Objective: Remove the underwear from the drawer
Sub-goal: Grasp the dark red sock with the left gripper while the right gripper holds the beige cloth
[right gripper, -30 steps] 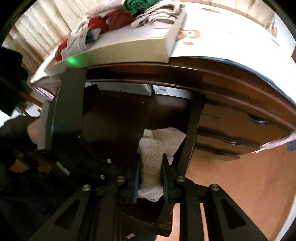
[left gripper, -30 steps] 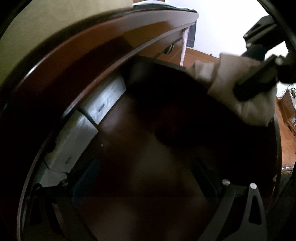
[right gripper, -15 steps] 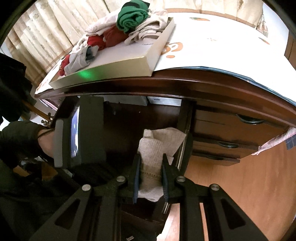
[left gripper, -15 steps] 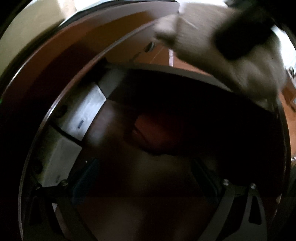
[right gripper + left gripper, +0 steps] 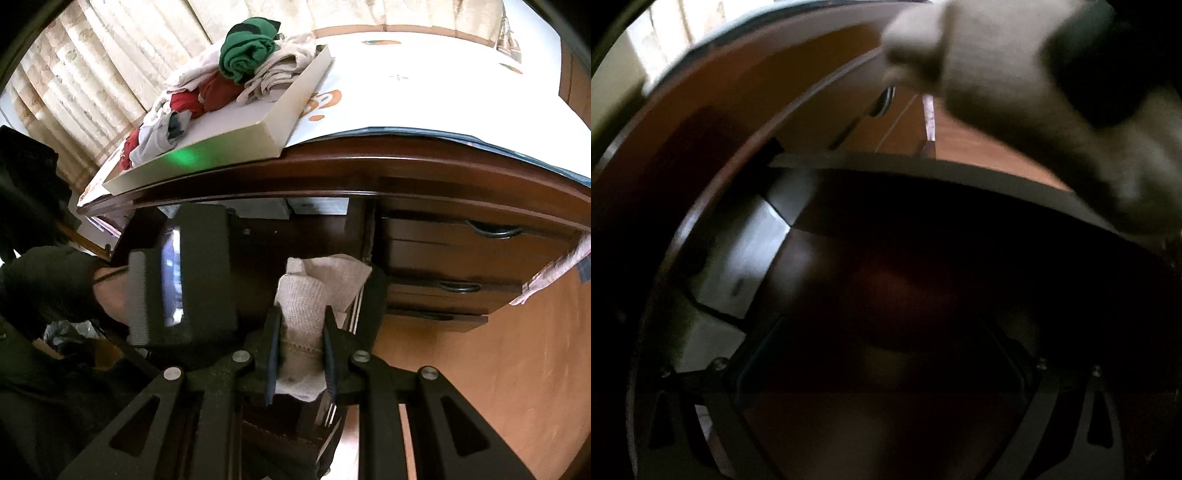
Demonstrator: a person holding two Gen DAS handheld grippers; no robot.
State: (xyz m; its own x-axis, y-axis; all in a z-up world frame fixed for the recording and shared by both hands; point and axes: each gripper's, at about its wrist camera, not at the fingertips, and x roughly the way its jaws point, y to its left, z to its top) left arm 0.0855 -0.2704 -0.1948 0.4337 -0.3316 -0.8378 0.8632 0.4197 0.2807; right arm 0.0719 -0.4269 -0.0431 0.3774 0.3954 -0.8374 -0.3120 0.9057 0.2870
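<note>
Beige underwear in right tool, above drawer edge.

No legible text, label or number in either view. Orange marks on the white printed cloth, at 1 o'clock, unreadable.
</note>
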